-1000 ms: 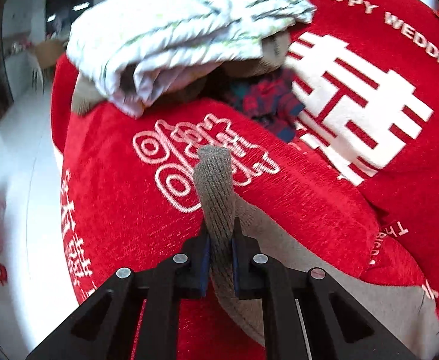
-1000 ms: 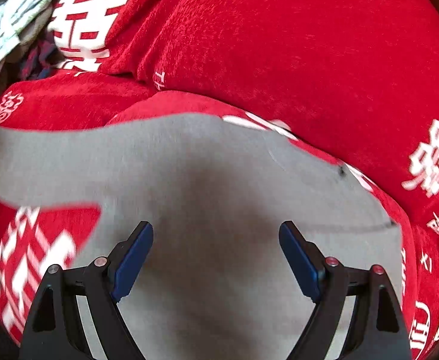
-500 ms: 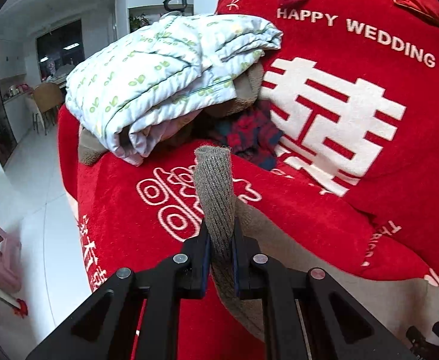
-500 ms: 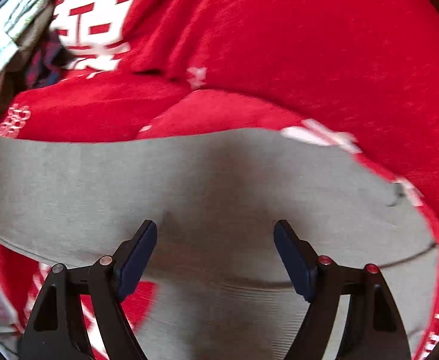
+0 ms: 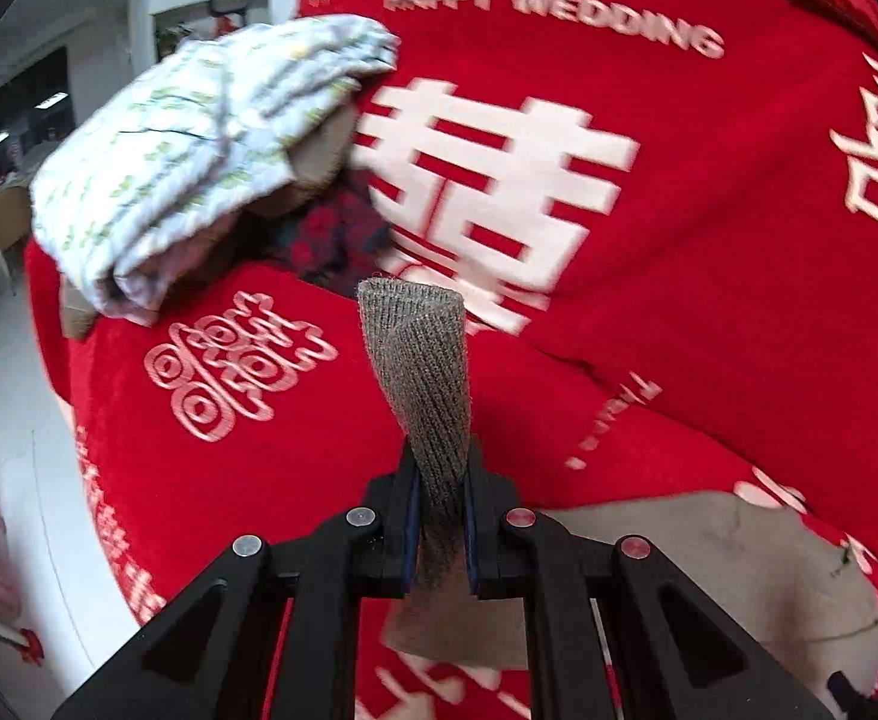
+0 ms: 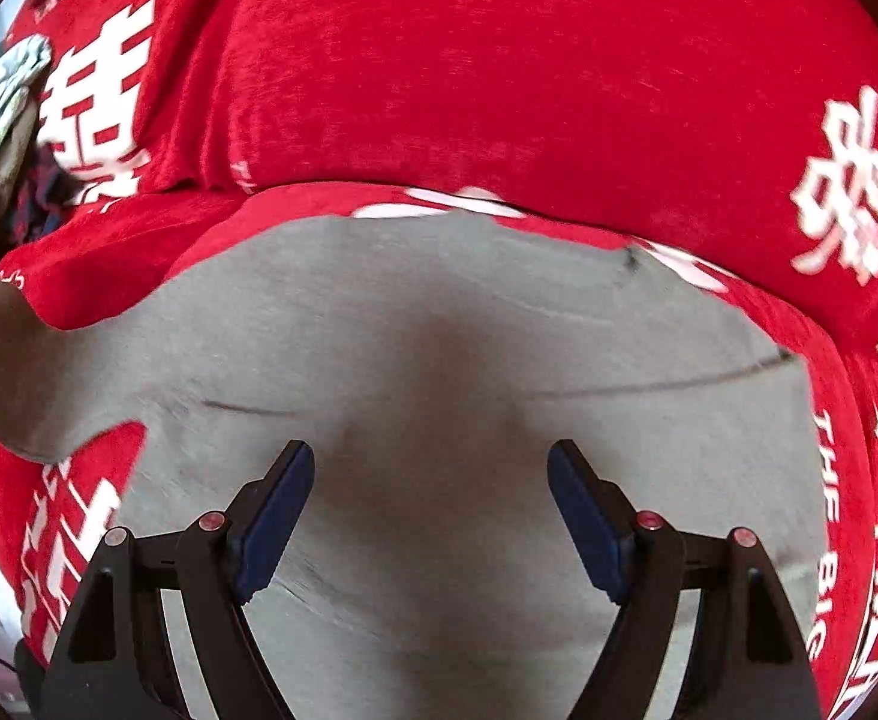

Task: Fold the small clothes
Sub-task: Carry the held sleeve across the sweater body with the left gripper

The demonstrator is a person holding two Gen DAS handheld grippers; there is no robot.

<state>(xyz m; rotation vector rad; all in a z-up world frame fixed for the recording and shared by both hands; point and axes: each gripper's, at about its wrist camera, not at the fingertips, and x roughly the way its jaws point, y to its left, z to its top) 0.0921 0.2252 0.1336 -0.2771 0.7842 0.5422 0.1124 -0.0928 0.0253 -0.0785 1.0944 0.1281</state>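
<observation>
my left gripper (image 5: pixel 439 516) is clamped tight on the ribbed cuff (image 5: pixel 421 384) of the grey garment (image 6: pixel 439 360), and the cuff sticks up out of the jaws, twisted, above the red sofa cover (image 5: pixel 709 240). the rest of the grey garment lies spread on the seat of that cover, and from the left wrist view i see part of it low on the right, trailing back under the gripper. my right gripper (image 6: pixel 433 510) stands wide apart over the middle of the flat grey cloth; its jaws have just been closing a little, yet the blue pads (image 6: pixel 277 510) grip nothing, and i cannot tell whether they touch the fabric below. a sleeve stretches off to the left in the right wrist view. at the back corner of the sofa sits a folded white patterned bundle (image 5: pixel 199 156) on top of darker clothes (image 5: pixel 337 234)
</observation>
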